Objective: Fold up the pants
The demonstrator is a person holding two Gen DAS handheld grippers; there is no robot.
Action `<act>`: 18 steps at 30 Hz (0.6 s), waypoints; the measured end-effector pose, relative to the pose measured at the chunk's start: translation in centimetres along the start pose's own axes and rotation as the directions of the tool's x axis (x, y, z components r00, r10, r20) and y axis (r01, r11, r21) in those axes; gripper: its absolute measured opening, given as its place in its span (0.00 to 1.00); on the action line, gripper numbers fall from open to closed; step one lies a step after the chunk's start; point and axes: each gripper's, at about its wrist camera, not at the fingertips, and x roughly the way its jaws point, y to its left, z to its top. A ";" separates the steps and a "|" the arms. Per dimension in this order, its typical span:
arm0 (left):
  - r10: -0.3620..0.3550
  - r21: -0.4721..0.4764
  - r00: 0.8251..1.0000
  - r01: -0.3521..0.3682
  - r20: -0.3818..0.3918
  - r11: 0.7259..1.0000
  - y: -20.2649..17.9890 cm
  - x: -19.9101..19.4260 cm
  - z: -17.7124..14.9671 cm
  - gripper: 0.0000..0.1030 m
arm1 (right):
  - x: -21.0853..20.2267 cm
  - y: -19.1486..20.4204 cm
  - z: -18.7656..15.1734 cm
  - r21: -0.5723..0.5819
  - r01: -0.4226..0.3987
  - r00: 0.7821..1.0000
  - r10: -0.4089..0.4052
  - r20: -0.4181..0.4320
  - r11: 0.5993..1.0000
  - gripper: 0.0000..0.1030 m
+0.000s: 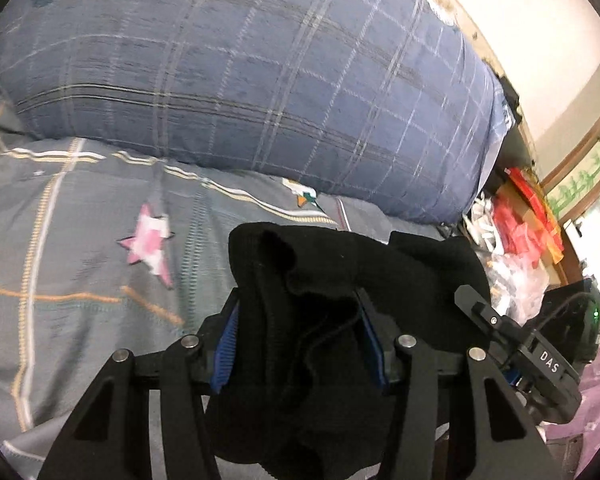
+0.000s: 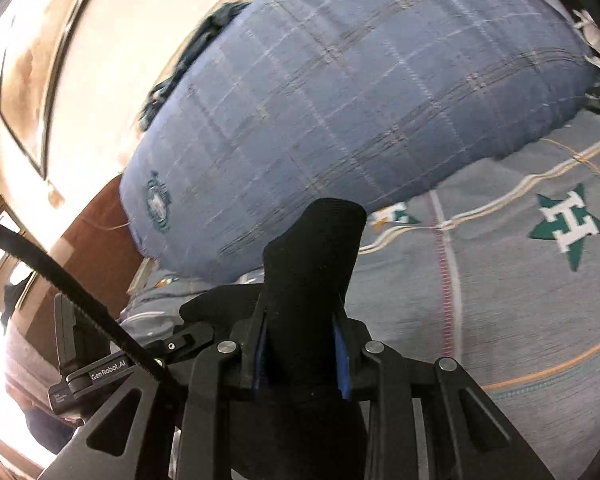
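L wrist view: L gripper (image 1: 300, 344) clamped on a thick bunch of the black pants (image 1: 340, 280), jaws roughly half apart w/ the cloth filling the gap, blue pads (image 1: 225, 344) pressed into it on both sides. Fabric wad stands up above the fingertips and spills back betw. the fingers toward the camera; more of it runs off to the right, toward the R gripper (image 1: 512, 340), whose black body shows at right edge. So the visible span of pants lies roughly left-right across the frame, raised off the bed. Below/behind: grey bedsheet (image 1: 80, 240) w/ pink star print (image 1: 148, 240); big blue plaid pillow (image 1: 260, 80) at the far side. Red bags and clutter (image 1: 516, 224) beyond the bed, right.

R wrist view: R gripper (image 2: 304, 344) closed fairly narrow on a folded band of the pants (image 2: 316, 256). Cloth sticks up past the tips as an upright tongue, long axis along the fingers, top tilted slightly right. Another part trails left toward the L gripper (image 2: 172, 344), seen at lower left. Black toothed strap (image 2: 60, 280) crosses the left side. Same pillow (image 2: 340, 100) ahead, sheet (image 2: 500, 300) w/ green star print (image 2: 568, 224) at right. Frames somewhat motion-blurred.
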 end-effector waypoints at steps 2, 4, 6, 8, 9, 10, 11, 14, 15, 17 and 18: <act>-0.001 -0.008 1.000 0.001 -0.020 1.000 0.0 1.8 -0.3 0.50 | 0.1 -1.7 0.0 0.025 0.024 1.000 -0.024 -0.005 0.999 0.28; -0.004 -0.039 0.999 0.002 -0.047 0.999 0.6 3.4 -0.8 0.50 | 0.6 -3.0 -0.2 0.040 0.045 0.999 -0.044 -0.021 0.998 0.28; -0.002 -0.077 0.997 -0.004 -0.075 0.997 1.8 4.8 -1.4 0.50 | 1.3 -4.0 -0.6 0.050 0.062 0.997 -0.059 -0.045 0.997 0.28; 0.004 -0.125 0.995 -0.016 -0.096 0.992 3.6 5.7 -2.2 0.50 | 2.4 -4.8 -1.3 0.059 0.074 0.995 -0.069 -0.079 0.996 0.28; 0.000 -0.137 0.995 -0.013 -0.097 0.991 4.0 5.8 -2.3 0.50 | 3.0 -5.1 -1.7 0.062 0.077 0.993 -0.071 -0.094 0.995 0.28; -0.015 -0.157 0.995 0.000 -0.098 0.988 4.7 5.6 -2.5 0.50 | 3.5 -5.2 -2.1 0.063 0.080 0.992 -0.073 -0.104 0.995 0.28; -0.025 -0.171 0.995 0.009 -0.095 0.985 5.2 5.3 -2.5 0.50 | 3.8 -5.2 -2.3 0.064 0.077 0.992 -0.070 -0.106 0.995 0.28; -0.020 -0.175 0.998 0.008 -0.068 0.984 6.1 4.2 -2.3 0.50 | 4.4 -4.6 -2.3 0.065 0.055 0.993 -0.048 -0.109 0.996 0.28; -0.018 -0.184 0.998 0.007 -0.059 0.983 6.6 3.7 -2.2 0.50 | 4.6 -4.2 -2.3 0.061 0.051 0.993 -0.044 -0.113 0.997 0.28; -0.015 -0.207 0.999 0.004 -0.048 0.978 7.8 3.2 -2.3 0.50 | 5.2 -3.4 -2.4 0.051 0.034 0.991 -0.027 -0.133 0.998 0.28; -0.014 -0.221 0.999 0.004 -0.042 0.975 8.4 2.9 -2.3 0.50 | 5.5 -3.0 -2.7 0.048 0.028 0.990 -0.021 -0.141 0.998 0.28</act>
